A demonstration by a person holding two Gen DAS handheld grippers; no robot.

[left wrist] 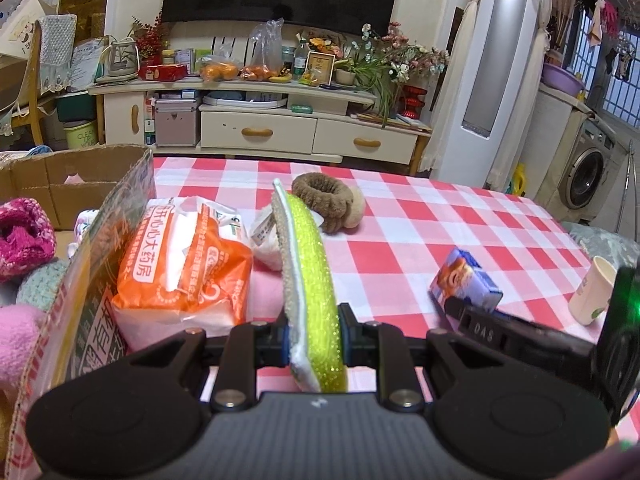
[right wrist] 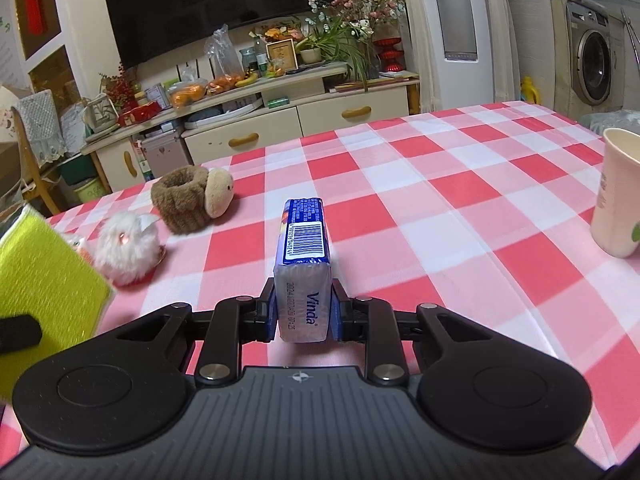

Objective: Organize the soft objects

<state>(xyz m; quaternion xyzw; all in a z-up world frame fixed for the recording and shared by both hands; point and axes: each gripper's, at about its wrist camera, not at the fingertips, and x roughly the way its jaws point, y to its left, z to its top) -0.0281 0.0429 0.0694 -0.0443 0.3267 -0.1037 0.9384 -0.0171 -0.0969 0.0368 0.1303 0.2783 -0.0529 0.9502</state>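
Observation:
My left gripper (left wrist: 314,330) is shut on a yellow-green scrub sponge (left wrist: 310,280), held on edge above the checked tablecloth (left wrist: 440,220); the sponge also shows in the right wrist view (right wrist: 44,272). My right gripper (right wrist: 303,312) is shut on a blue Vinda tissue pack (right wrist: 303,248), held over the cloth; the pack also shows in the left wrist view (left wrist: 466,280). A brown plush ring with a cream head (right wrist: 192,198) lies on the table, beside a white fluffy toy (right wrist: 128,246). An orange-and-white pharmacy bag (left wrist: 184,264) lies left of the sponge.
An open cardboard box (left wrist: 80,176) stands at the left with knitted pink, magenta and teal soft things (left wrist: 24,240) beside it. A paper cup (right wrist: 618,192) stands at the right of the table. A TV cabinet (left wrist: 280,128) and a washing machine (left wrist: 588,172) are beyond.

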